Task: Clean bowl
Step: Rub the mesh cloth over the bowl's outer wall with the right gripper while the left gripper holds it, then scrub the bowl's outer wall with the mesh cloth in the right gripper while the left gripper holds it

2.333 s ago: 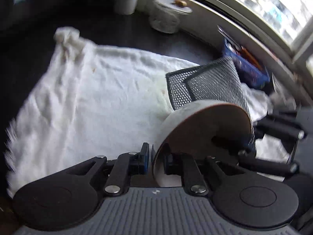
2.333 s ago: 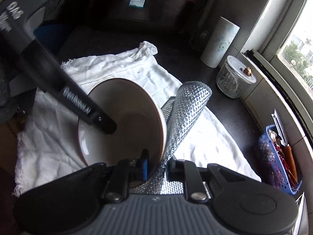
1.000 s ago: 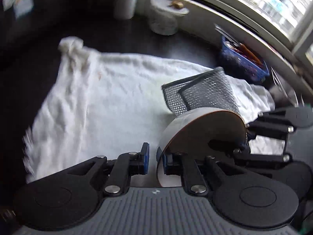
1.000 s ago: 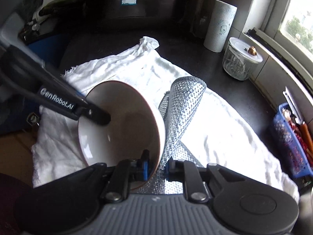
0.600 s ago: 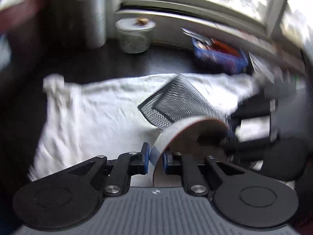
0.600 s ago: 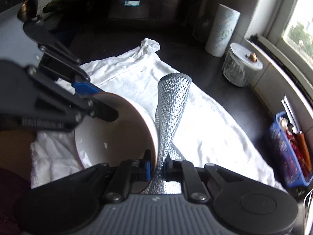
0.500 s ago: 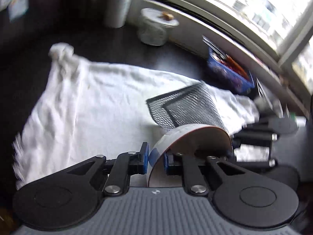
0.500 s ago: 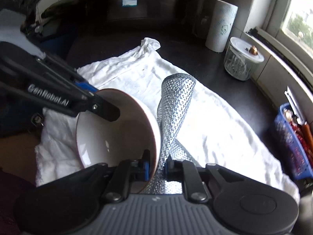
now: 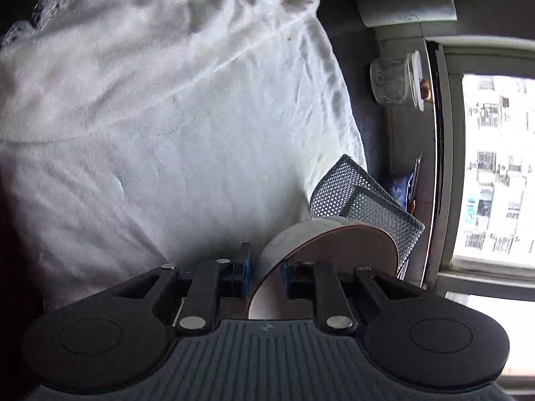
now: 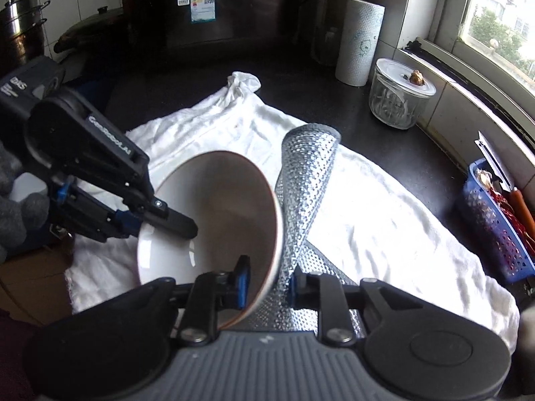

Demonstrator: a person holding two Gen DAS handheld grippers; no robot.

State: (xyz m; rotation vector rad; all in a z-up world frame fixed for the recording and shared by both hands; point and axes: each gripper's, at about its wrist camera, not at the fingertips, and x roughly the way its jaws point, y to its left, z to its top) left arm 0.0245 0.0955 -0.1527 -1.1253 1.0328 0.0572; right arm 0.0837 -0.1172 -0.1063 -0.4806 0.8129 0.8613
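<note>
A white bowl (image 10: 217, 207) with a brown rim is held tilted on its side above a white towel (image 10: 384, 220). My left gripper (image 10: 160, 224) is shut on the bowl's left rim, with one finger inside the bowl. In the left wrist view, the left gripper (image 9: 265, 275) has the wall of the bowl (image 9: 334, 250) between its pads. My right gripper (image 10: 267, 284) pinches a silver mesh cloth (image 10: 307, 173) against the near rim. Its jaws are opening slightly, with cloth and rim still between them. The mesh cloth (image 9: 354, 200) sticks up behind the bowl.
The towel (image 9: 167, 117) covers a dark counter. A lidded glass jar (image 10: 399, 100) and a paper roll (image 10: 359, 40) stand at the back right by the window. A blue basket (image 10: 495, 220) sits at the right edge. A large dark cooker (image 10: 217, 10) stands behind. A gloved hand (image 10: 16, 207) is at the left.
My left gripper has rolled strongly and dropped lower with the bowl, so its view is now turned sideways. The right gripper has stayed in place on the cloth and rim.
</note>
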